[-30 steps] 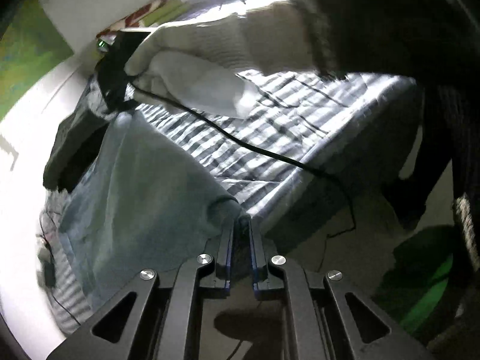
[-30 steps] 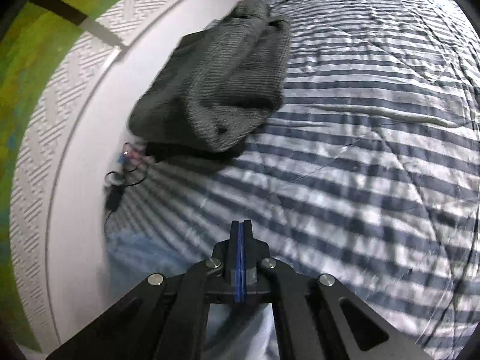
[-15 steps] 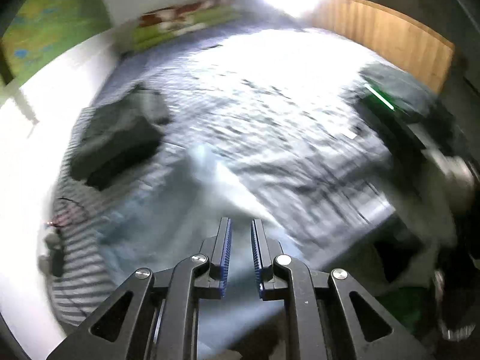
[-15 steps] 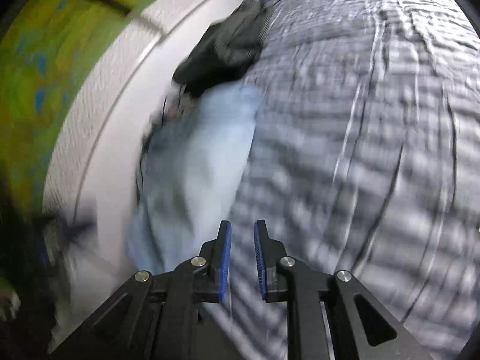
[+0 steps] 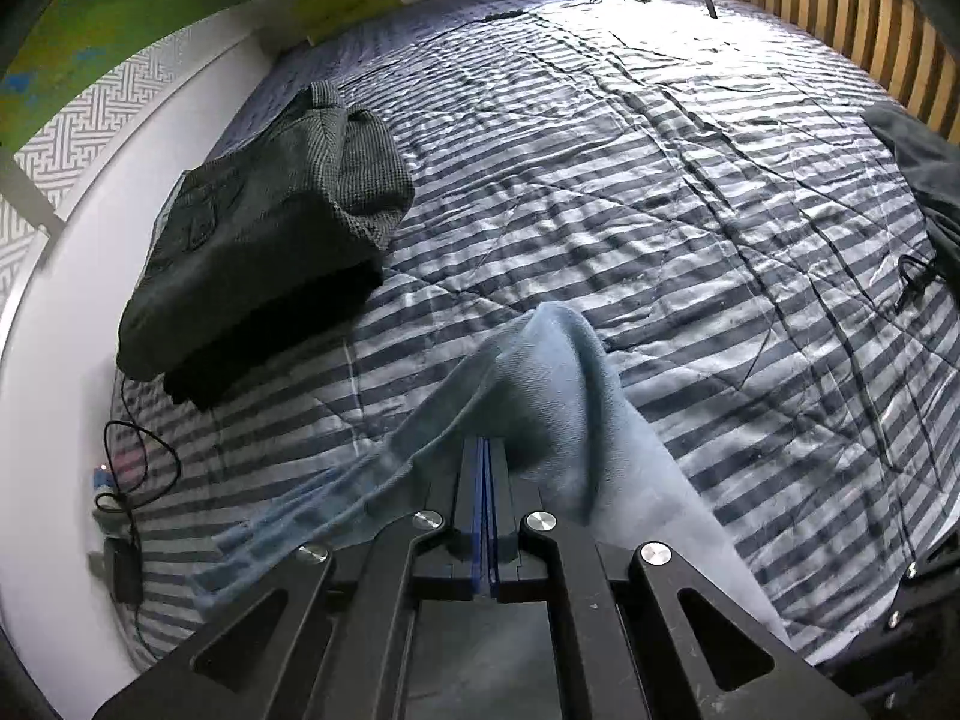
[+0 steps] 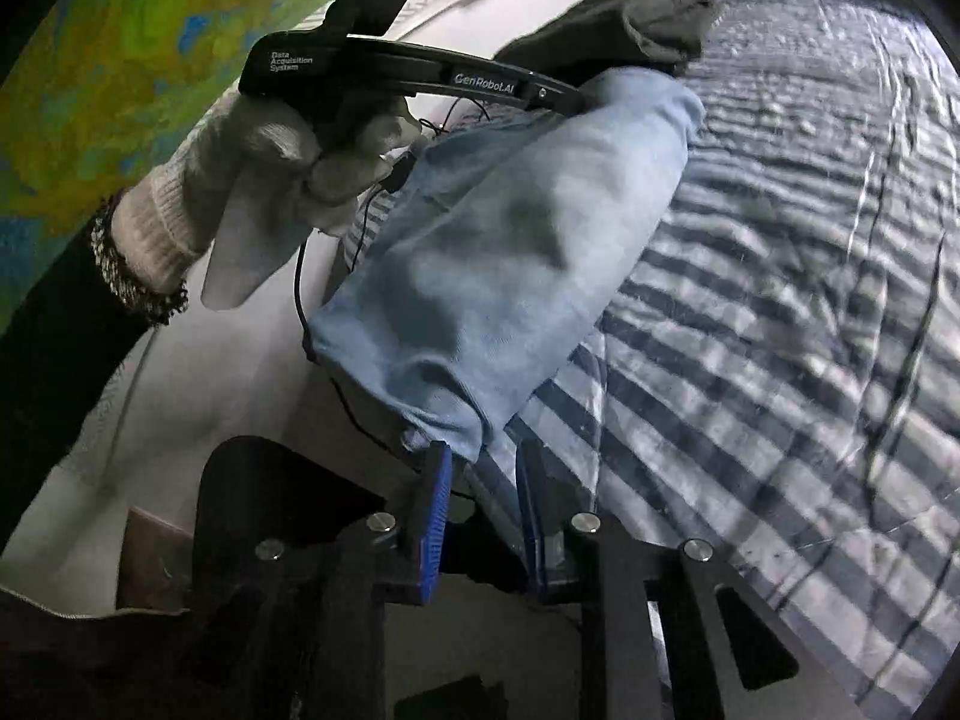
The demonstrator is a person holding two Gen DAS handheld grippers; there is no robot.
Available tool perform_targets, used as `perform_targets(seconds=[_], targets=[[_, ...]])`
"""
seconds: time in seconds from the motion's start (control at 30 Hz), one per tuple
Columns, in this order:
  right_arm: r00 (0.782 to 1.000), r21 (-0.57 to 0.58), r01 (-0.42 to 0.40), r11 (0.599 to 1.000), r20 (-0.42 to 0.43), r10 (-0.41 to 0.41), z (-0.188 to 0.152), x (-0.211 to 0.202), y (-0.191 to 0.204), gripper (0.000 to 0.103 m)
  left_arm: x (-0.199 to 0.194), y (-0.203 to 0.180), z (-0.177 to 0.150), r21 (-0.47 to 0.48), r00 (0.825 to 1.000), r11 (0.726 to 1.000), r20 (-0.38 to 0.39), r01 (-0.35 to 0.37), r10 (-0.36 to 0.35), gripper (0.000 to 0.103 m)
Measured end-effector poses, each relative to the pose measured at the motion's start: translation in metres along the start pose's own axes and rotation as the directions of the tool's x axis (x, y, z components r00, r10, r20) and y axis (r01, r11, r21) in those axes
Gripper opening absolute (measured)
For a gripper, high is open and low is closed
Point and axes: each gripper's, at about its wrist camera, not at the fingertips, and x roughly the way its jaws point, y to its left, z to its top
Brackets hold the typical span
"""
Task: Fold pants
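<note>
- While the light blue pants lie bunched on the striped bedcover, the left gripper has its jaws pressed together on a raised fold of the cloth.
- From that pinch the fabric drapes down to the bedcover on both sides of the fingers.
- In the right wrist view a gloved hand holds the left gripper's handle above the pants.
- The right gripper has its jaws apart and opening; the lower edge of the pants hangs between the blue pads, and no pad visibly presses on it.
- A stack of dark folded clothes sits near the bed's left edge, well apart from the pants.
- A black cable loops by the white wall.
</note>
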Motion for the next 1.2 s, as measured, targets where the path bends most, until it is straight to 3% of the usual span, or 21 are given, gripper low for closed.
perform_targets(seconds=[0.17,0.23,0.53,0.67,0.77,0.83,0.9,1.0,1.03,1.07,1.13,1.2], targets=[[0.999,-0.025,0.035,0.999,-0.006,-0.035,-0.004,0.008,0.002,0.02,-0.008,0.005,0.003,-0.032,0.998,0.999,0.052,-0.025,0.026,0.0],[1.0,-0.009,0.015,1.0,-0.014,-0.015,-0.003,0.01,0.0,0.02,-0.012,0.012,0.005,-0.048,0.998,0.998,0.061,-0.03,0.033,0.0],[1.0,-0.077,0.023,0.997,0.003,-0.023,0.004,0.017,0.021,0.02,-0.005,0.012,0.003,-0.036,0.999,0.998,0.028,-0.042,0.043,0.0],[0.999,-0.119,0.05,0.992,0.016,-0.048,-0.004,0.011,0.032,0.008,0.011,0.006,0.002,-0.013,0.997,0.997,0.008,-0.074,0.074,0.0],[0.997,-0.158,0.078,0.984,0.033,-0.074,-0.01,0.008,0.042,0.006,0.03,0.012,0.0,-0.015,0.994,0.994,-0.029,-0.107,0.107,0.0],[0.996,-0.155,0.092,0.984,0.02,-0.09,-0.013,0.008,0.039,0.005,0.026,0.024,0.0,-0.056,0.993,0.992,-0.011,-0.116,0.115,0.0],[0.996,-0.125,0.086,0.988,0.005,-0.086,-0.021,0.007,0.031,0.005,0.014,0.039,-0.001,-0.129,0.999,0.99,-0.003,-0.054,0.054,0.003],[0.996,-0.131,0.087,0.988,0.008,-0.087,-0.022,0.004,0.032,0.005,-0.015,0.042,-0.006,-0.098,0.997,0.993,0.037,-0.061,0.065,0.003],[0.996,-0.129,0.086,0.988,0.012,-0.085,-0.022,0.003,0.033,0.005,-0.021,0.043,-0.006,-0.095,0.999,0.995,0.042,-0.026,0.03,0.01],[0.996,-0.126,0.085,0.988,0.013,-0.084,-0.02,0.004,0.034,0.005,-0.025,0.042,-0.005,-0.093,0.999,0.996,0.039,0.012,-0.008,0.033],[0.996,-0.12,0.085,0.989,0.011,-0.085,-0.021,0.005,0.035,0.005,-0.023,0.031,0.0,-0.048,0.999,0.999,0.042,0.02,-0.018,0.056],[0.996,-0.118,0.09,0.989,0.014,-0.09,-0.014,0.008,0.03,0.005,-0.014,0.014,0.006,0.018,0.999,1.0,0.037,-0.001,0.0,0.056]])
